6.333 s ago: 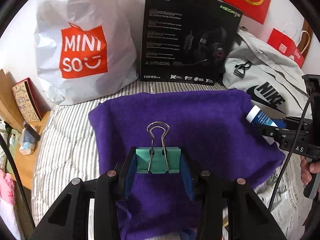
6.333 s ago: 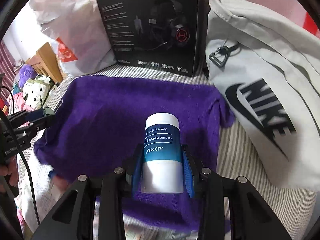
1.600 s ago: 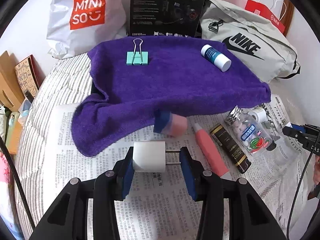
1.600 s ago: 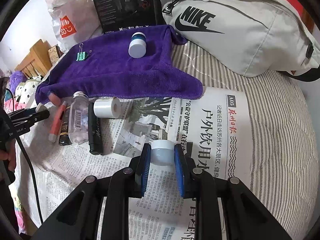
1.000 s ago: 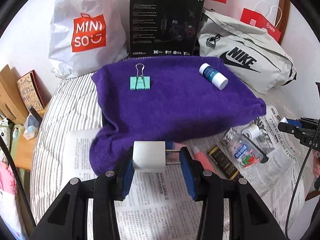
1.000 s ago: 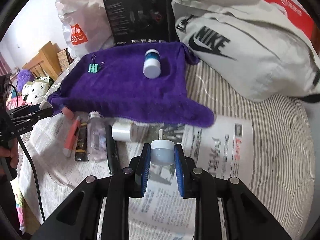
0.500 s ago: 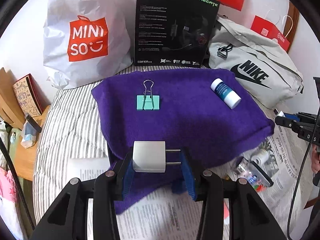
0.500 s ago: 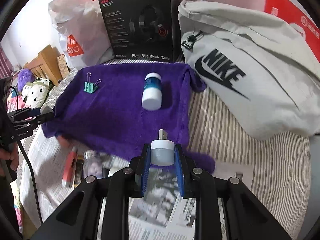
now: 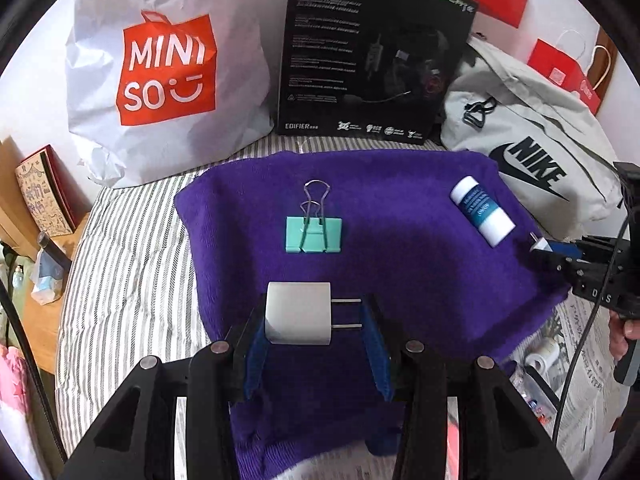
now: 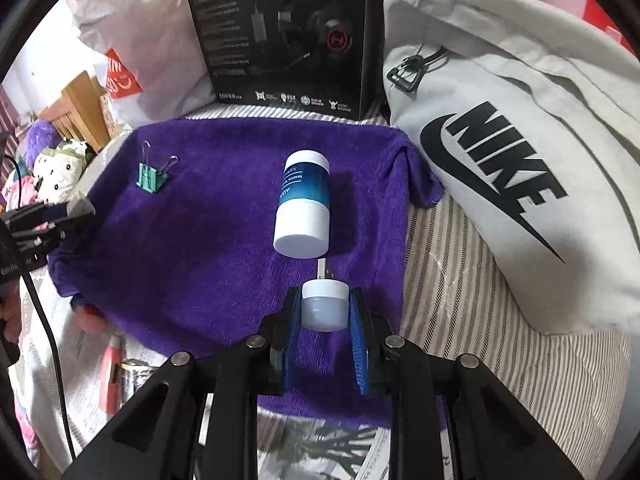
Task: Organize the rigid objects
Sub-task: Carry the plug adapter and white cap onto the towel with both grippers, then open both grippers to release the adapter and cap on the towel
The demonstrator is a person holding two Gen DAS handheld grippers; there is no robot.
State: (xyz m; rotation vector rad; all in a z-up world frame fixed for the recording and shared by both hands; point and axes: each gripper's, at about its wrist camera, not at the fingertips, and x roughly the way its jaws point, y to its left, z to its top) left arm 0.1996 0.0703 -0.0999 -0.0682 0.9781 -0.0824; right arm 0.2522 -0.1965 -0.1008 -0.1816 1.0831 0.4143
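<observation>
My left gripper (image 9: 314, 320) is shut on a white plug adapter (image 9: 298, 318), its two prongs pointing right, held over the near part of the purple towel (image 9: 400, 280). A teal binder clip (image 9: 314, 234) lies on the towel just beyond it. A blue and white bottle (image 9: 482, 211) lies on its side at the towel's right. My right gripper (image 10: 324, 308) is shut on a small white USB light (image 10: 324, 304), its metal plug pointing at the bottle (image 10: 304, 204) close ahead. The clip (image 10: 152, 176) shows at the far left of the towel (image 10: 200, 248).
A white Miniso bag (image 9: 160, 76), a black headset box (image 9: 372, 52) and a grey Nike bag (image 10: 520, 152) stand behind the towel. Newspaper (image 10: 320, 444) with a pink tube (image 10: 110, 376) and other small items lies in front. Striped bedding (image 9: 120, 280) lies at the left.
Both grippers have moved forward from the newspaper to over the purple towel, each still holding its object. The clip and bottle now look nearer and larger.
</observation>
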